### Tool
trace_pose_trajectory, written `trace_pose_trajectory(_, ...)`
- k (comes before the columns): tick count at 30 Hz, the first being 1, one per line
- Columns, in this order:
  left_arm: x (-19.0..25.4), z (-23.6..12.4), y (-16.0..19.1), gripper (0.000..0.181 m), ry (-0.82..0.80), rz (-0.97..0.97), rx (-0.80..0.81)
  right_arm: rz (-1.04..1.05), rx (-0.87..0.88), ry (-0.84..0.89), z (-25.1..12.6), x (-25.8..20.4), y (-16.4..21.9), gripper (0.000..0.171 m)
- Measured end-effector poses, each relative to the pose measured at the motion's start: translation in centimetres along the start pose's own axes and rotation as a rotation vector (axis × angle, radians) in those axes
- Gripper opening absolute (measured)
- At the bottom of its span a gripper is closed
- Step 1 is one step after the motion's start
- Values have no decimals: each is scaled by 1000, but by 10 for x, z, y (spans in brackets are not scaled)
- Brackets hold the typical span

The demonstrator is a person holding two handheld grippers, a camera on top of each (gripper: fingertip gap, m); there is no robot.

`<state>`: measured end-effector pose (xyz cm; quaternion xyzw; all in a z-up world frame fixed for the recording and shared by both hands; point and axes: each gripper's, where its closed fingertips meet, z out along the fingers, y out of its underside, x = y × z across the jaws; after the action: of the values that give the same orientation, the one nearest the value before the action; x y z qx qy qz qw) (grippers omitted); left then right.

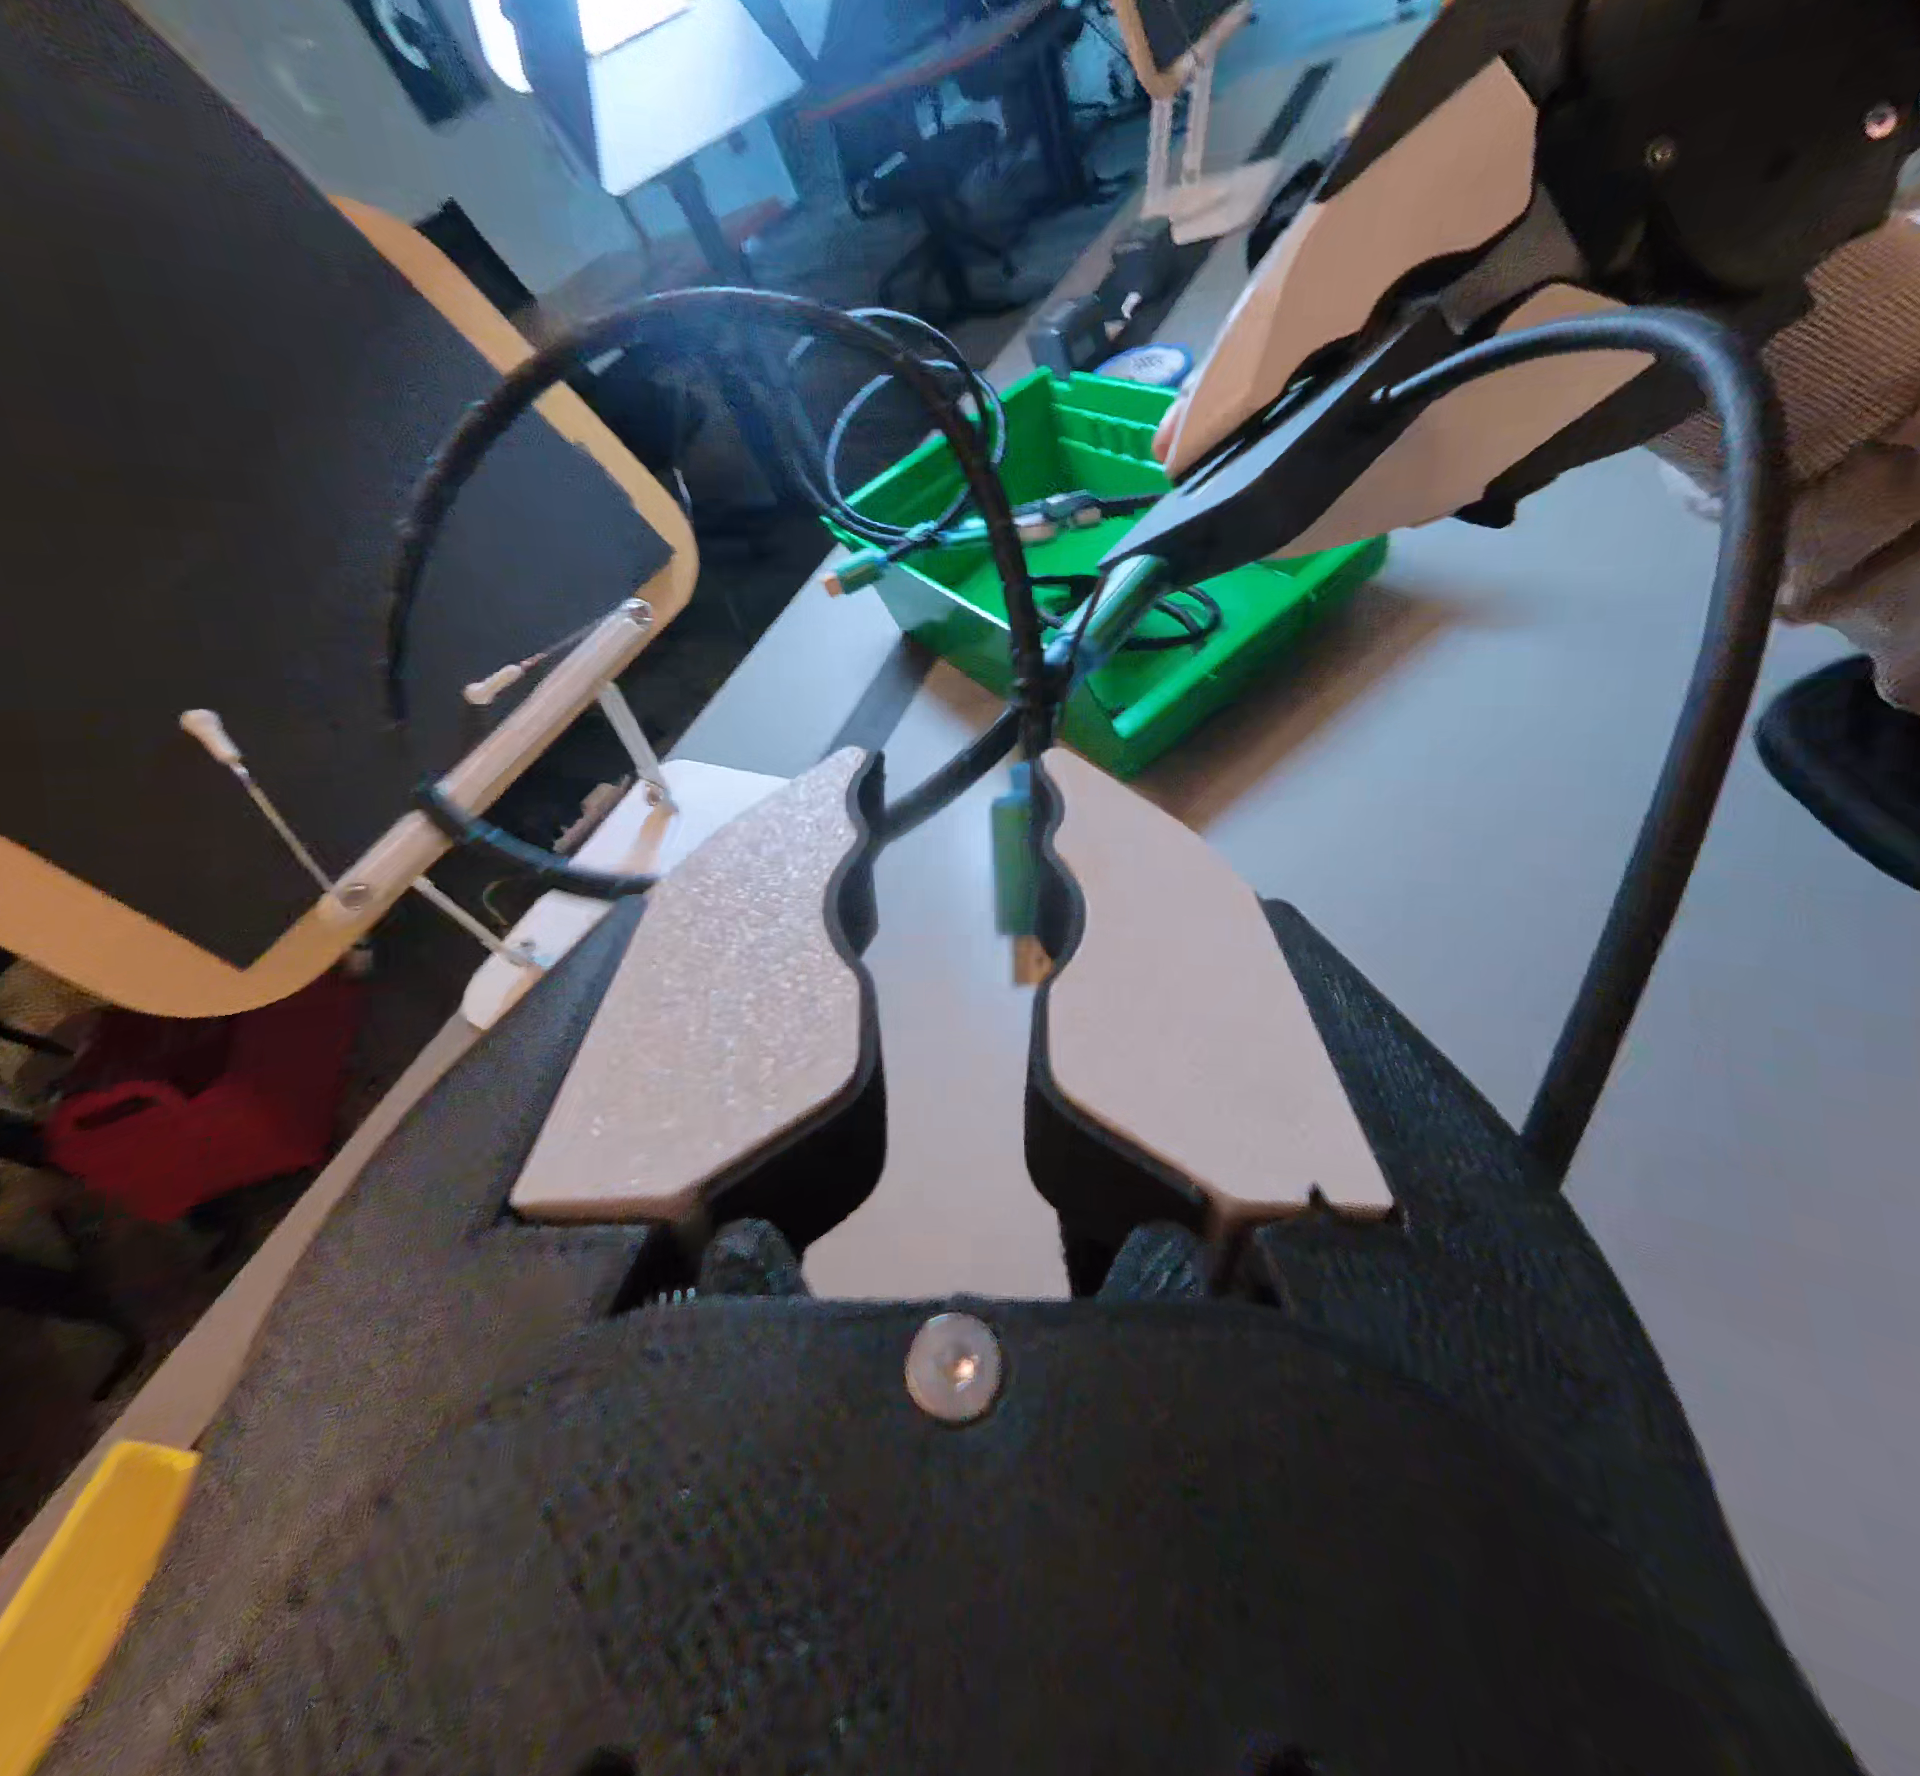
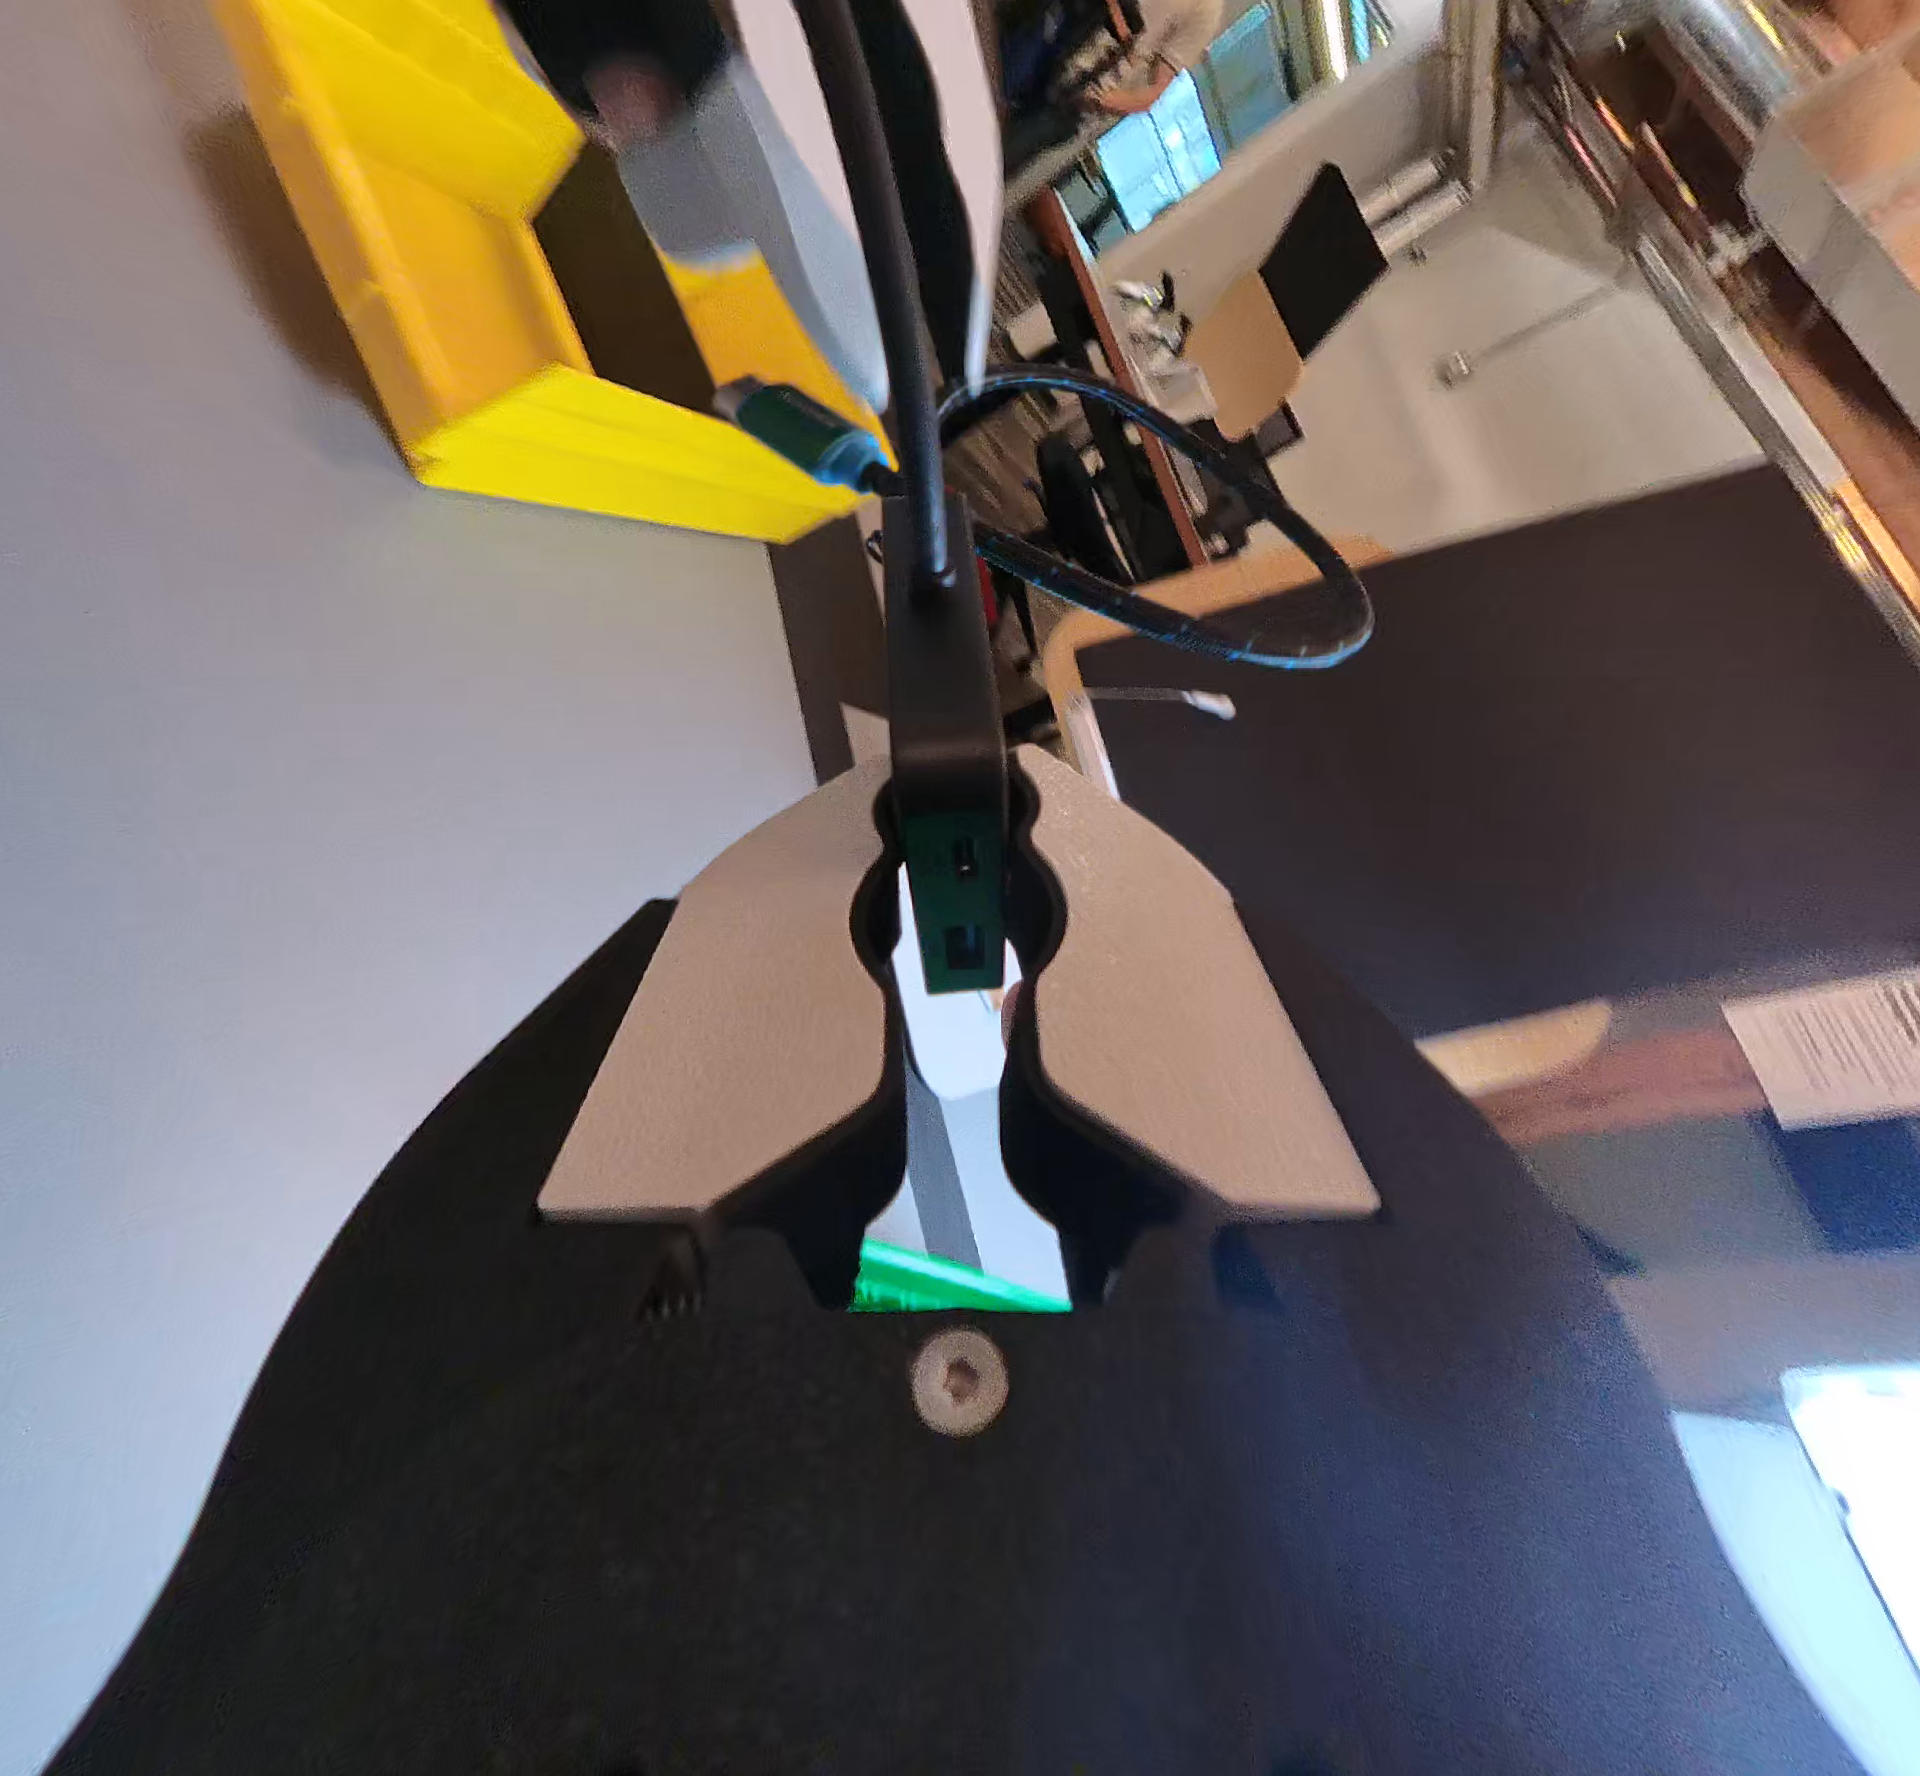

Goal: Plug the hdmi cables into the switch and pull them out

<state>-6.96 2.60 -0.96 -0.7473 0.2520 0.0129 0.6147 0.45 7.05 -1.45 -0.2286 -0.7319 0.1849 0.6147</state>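
Listing from the tools outward. Left tool: fingers part-spread, with a green HDMI plug lying against the inner face of its right finger, metal tip pointing back toward the camera; whether the plug is truly pinched cannot be told, as a clear gap shows on its other side. Braided black cable rises from that plug and arches up and leftward, looped, it seems, so the lead stays slack while the plug is aimed. Right tool: fingers pressed onto the black switch, gripping its green-faced end where two ports open toward the camera; held edge-on, probably to steady the body against insertion force. Switch's own smooth black lead leaves its far end and curves away upward. Second green-bodied plug hangs just beyond the switch, to the right tool's left, apparently unplugged. Ahead of the left tool, the right tool shows again, holding the switch above a green bin that contains further coiled cables. Yellow bin sits on the pale tabletop far left of the right tool. Judged stage: alignment before insertion, plug and switch near but apart.
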Motion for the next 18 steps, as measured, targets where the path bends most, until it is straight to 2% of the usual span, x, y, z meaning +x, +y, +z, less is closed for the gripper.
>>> trace_pose_trajectory(3, -31, -18, -9, 28, -131, -11, 80, 66, -108, 130, -16, 38, 44, 16)
trace_pose_trajectory(8, -44, -32, -15, 29, -192, -1, 115, 161, -413, 382, -54, 90, 149, 15)
trace_pose_trajectory(13, -37, -18, -7, 31, -196, 63, 65, 228, -797, 496, -92, 96, 251, 15)
trace_pose_trajectory(16, -32, -10, -3, 31, -192, 97, 44, 260, -944, 535, -102, 89, 288, 15)
trace_pose_trajectory(18, -29, -7, -3, 32, -180, 94, 42, 281, -997, 453, -96, 73, 302, 16)
